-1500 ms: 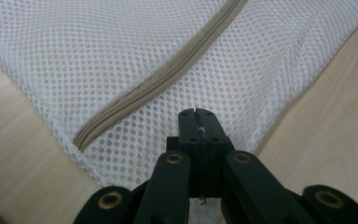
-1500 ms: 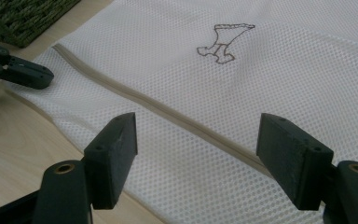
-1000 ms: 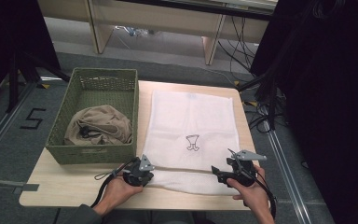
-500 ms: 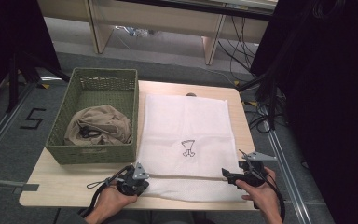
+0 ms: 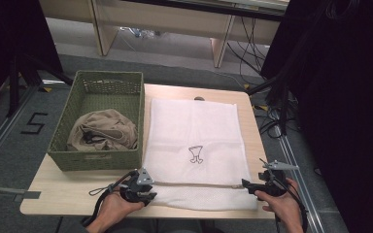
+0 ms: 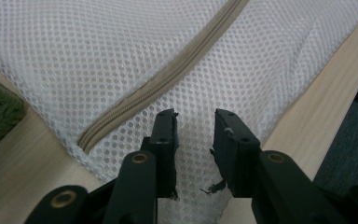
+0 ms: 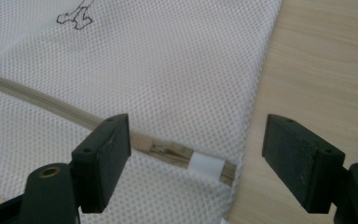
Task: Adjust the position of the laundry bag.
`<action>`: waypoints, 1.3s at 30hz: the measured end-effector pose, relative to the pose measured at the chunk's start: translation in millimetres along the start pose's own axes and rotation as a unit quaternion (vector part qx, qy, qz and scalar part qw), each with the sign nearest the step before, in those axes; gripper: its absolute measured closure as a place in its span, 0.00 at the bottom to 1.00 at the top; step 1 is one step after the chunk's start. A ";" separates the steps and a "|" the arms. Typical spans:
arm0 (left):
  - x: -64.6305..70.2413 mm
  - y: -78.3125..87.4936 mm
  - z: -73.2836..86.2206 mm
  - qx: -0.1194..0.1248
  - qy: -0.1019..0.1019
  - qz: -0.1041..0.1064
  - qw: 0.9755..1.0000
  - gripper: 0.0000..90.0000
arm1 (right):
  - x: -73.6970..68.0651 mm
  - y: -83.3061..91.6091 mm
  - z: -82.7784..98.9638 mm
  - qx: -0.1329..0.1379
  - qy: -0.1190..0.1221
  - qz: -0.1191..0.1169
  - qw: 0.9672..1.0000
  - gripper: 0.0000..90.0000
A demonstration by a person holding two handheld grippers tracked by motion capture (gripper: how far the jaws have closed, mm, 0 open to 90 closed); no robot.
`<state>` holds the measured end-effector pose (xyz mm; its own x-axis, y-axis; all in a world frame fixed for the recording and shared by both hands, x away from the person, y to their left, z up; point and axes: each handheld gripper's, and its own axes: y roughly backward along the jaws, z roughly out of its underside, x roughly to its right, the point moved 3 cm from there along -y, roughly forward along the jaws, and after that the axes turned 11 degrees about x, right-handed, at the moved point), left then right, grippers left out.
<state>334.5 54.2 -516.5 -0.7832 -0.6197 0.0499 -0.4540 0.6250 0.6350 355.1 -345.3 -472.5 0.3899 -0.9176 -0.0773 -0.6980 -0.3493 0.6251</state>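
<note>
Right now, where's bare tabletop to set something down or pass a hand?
Free: the near-left strip of the table between the green basket and the front edge, and a narrow strip right of the mesh bag. Crowded: the bag covers the middle, the basket the left, and the left gripper and right gripper work the bag's near edge.

Mesh laundry bag lies flat on the table, right of the wicker basket, touching or just beside its right wall. Crumpled garment sits in the basket, toward its near end. Zipper runs left-right across the bag's near part. Left gripper at the bag's near-left corner, over the mesh just before the zipper. Right gripper at the near-right corner, jaws either side of the zipper's end.
</note>
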 end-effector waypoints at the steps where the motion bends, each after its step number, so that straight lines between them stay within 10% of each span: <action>1: 0.4 0.9 -1.6 0.003 0.002 0.000 1.000 0.71 | 2.2 2.2 2.2 -0.004 -0.007 0.001 1.000 0.27; 39: 20.4 -7.6 -39.4 0.048 -0.011 0.030 0.998 0.43 | 13.1 8.6 27.3 -0.062 -0.011 0.002 0.998 0.39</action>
<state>338.7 18.2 -490.0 -0.8188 -0.5702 0.0673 -0.4440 0.7032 0.5553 337.7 -365.5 -489.3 0.3721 -0.9237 -0.0911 -0.6197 -0.3203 0.7165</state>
